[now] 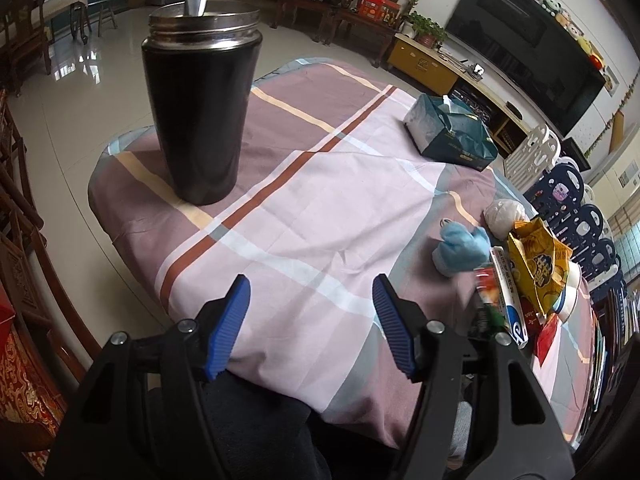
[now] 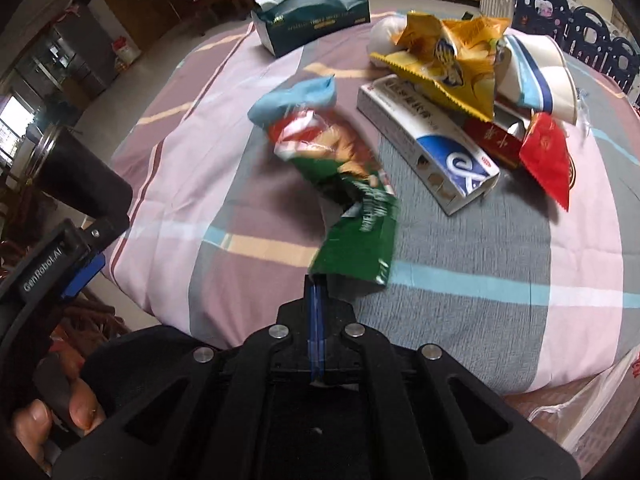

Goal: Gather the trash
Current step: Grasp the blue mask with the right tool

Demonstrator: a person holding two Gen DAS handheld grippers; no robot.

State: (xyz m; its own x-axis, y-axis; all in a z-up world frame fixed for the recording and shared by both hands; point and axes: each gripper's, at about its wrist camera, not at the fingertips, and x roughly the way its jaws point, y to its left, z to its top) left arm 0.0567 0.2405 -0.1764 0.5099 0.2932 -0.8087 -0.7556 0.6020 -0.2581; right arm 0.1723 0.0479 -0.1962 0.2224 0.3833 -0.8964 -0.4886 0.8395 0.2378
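Note:
My right gripper (image 2: 316, 284) is shut on the edge of a green snack bag (image 2: 352, 196) and holds it above the checked tablecloth (image 2: 460, 272). Beyond it lie a blue crumpled glove (image 2: 298, 98), a white and blue box (image 2: 432, 140), a yellow chip bag (image 2: 452, 60), a paper cup (image 2: 536, 76), a red wrapper (image 2: 546, 152) and a white wad (image 2: 384, 38). My left gripper (image 1: 311, 292) is open and empty over the table's near edge. The trash pile shows at its right: the glove (image 1: 464, 250), the chip bag (image 1: 536, 264) and the box (image 1: 508, 292).
A tall black steel cup (image 1: 202, 112) with a spoon in it stands at the table's far left. A teal tissue pack (image 1: 452, 132) lies at the far side, also in the right wrist view (image 2: 312, 14). A white plastic bag (image 2: 592, 396) hangs at the table's right edge.

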